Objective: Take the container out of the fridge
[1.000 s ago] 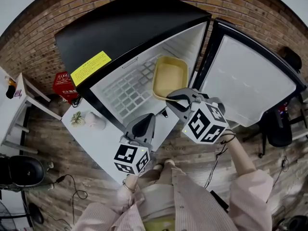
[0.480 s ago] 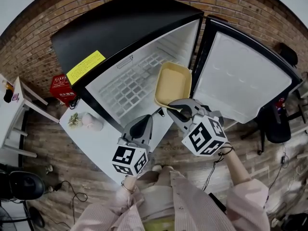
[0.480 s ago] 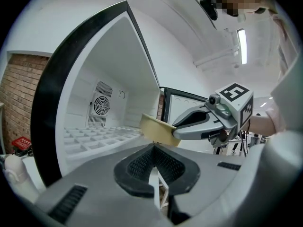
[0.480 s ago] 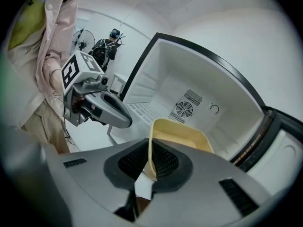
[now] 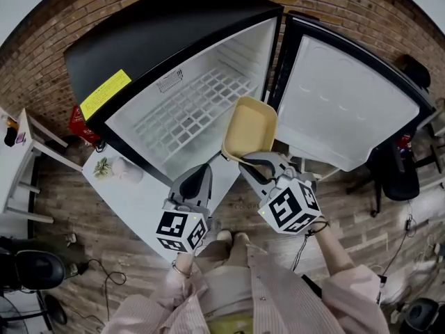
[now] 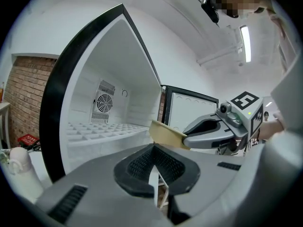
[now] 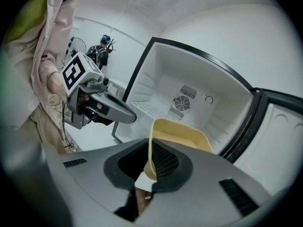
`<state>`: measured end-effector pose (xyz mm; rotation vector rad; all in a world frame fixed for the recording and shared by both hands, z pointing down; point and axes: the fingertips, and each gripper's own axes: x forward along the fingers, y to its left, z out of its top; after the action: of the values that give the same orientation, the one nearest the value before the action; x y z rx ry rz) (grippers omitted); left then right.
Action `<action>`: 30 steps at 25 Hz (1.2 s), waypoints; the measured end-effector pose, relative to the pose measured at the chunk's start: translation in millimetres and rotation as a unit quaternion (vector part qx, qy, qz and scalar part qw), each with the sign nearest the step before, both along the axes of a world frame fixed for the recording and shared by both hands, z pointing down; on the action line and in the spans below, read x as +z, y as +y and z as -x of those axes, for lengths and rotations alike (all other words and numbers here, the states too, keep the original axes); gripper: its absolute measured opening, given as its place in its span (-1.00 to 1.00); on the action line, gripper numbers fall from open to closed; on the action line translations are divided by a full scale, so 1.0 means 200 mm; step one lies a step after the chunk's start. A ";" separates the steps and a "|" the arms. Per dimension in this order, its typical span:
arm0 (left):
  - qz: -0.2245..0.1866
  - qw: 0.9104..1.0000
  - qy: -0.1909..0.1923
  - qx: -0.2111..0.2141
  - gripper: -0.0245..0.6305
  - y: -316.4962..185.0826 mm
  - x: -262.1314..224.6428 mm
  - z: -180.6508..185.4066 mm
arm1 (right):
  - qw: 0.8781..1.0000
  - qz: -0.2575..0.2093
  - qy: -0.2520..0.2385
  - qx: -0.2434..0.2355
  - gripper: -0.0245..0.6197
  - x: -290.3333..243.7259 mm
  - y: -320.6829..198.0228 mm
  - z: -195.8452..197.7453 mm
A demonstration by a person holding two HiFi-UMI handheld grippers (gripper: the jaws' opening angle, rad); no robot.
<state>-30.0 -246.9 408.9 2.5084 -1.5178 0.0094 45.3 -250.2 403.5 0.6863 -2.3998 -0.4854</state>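
My right tool (image 7: pixel 149 167) is clamped on the yellow container's (image 5: pixel 250 127) near rim, at the fridge (image 5: pixel 174 40) mouth; its pads hide that edge. My left tool's (image 6: pixel 154 162) pinched together, holding nothing.

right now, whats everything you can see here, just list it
fridge: one, black outside, white inside, standing open
door: one, white lining, open at right
shelf: one, white wire, inside the fridge
label: one, yellow, on the fridge's top
container: one, pale yellow, empty, at the fridge's front by the door hinge
table: one, white, below-left of the fridge
small items: two, green and pale, table's left end
red box: one, on the floor left of the fridge
chair: one, black, far right
left hand-held gripper: one, grey, shut, empty, over the table
right hand-held gripper: one, grey, shut on the container's near rim
sleeves: two, pink, bottom
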 end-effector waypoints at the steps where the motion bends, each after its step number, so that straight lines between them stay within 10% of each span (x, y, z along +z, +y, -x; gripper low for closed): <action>1: 0.002 1.000 0.001 -0.002 -0.95 0.01 0.01 0.00 | 1.000 0.006 -0.003 -0.002 -0.85 0.01 0.01 0.00; 30: 0.019 1.000 -0.006 -0.015 -0.95 0.07 0.05 -0.05 | 0.995 0.089 -0.039 0.016 -0.85 0.22 0.15 -0.11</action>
<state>-21.0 -233.2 419.0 2.4614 -1.5441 0.0494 66.8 -219.7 448.4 0.6749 -2.4635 -0.2315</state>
